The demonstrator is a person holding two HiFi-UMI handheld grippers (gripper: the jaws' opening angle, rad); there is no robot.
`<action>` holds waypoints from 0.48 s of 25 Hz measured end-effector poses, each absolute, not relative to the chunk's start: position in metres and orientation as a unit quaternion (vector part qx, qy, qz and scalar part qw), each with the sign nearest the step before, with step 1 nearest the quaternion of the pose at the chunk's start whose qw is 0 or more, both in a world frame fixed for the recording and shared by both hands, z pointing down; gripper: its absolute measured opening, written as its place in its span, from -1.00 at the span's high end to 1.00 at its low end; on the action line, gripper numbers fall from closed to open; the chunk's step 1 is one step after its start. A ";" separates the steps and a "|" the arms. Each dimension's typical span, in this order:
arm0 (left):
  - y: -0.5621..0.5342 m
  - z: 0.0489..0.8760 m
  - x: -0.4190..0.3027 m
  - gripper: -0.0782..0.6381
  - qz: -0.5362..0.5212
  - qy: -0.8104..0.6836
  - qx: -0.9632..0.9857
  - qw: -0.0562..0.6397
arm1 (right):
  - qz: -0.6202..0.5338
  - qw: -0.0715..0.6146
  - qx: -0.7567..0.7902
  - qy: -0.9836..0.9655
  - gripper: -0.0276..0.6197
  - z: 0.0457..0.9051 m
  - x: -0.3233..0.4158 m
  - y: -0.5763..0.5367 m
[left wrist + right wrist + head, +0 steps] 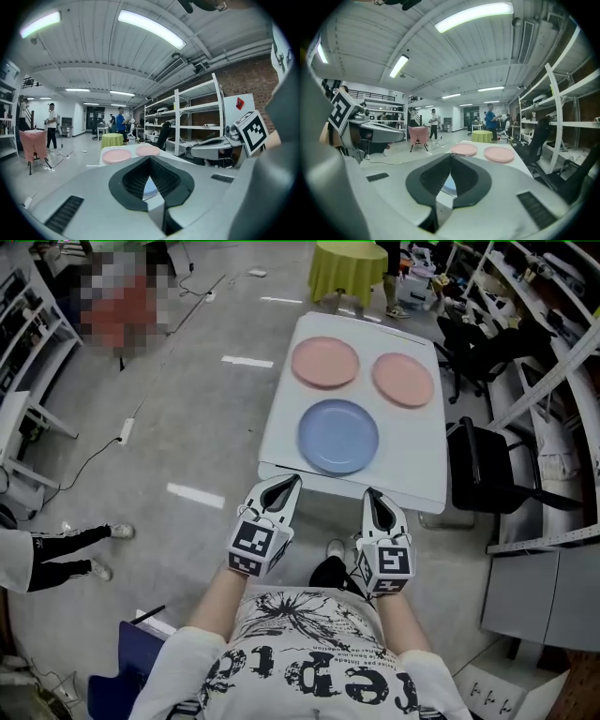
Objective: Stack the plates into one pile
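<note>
White table (427, 460) bears three unstacked plates: blue plate (338, 436) by its near edge, pink plate (324, 362) and second pink plate (403, 379) toward its far end. Left gripper (292, 480) and right gripper (370, 493) hover just short of the table's near edge, jaws closed, empty.

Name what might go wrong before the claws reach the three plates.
1. The left claw and right claw are both shut and empty. Unless they open first, they would likely shove a plate rather than grip it.
2. The blue plate lies close to the table's near edge, so a nudge could slide it off.
3. The left pink plate and right pink plate lie flat, and their low rims may slip from the jaws.
</note>
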State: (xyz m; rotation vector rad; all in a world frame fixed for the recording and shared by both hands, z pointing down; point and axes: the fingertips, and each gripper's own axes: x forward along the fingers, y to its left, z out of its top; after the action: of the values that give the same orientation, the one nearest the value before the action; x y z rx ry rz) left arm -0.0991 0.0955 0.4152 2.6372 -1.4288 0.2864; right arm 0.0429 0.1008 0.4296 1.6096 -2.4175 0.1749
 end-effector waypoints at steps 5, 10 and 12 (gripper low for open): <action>0.020 0.413 -0.039 0.75 0.090 -0.495 0.861 0.075 | 0.067 0.121 0.512 -0.848 0.89 0.428 0.100 0.021; -0.060 0.415 -0.004 0.75 0.084 -0.527 0.841 0.090 | 0.066 0.130 0.480 -0.865 0.89 0.429 0.137 -0.059; -0.084 0.420 0.002 0.75 0.073 -0.536 0.835 0.103 | 0.074 0.137 0.473 -0.867 0.89 0.436 0.144 -0.084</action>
State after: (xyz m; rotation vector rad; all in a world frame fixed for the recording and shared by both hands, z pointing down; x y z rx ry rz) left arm 0.0023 -0.0842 0.4195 2.4635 -1.5811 0.2151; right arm 0.1441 -0.0837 0.4358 1.3679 -2.5111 0.2146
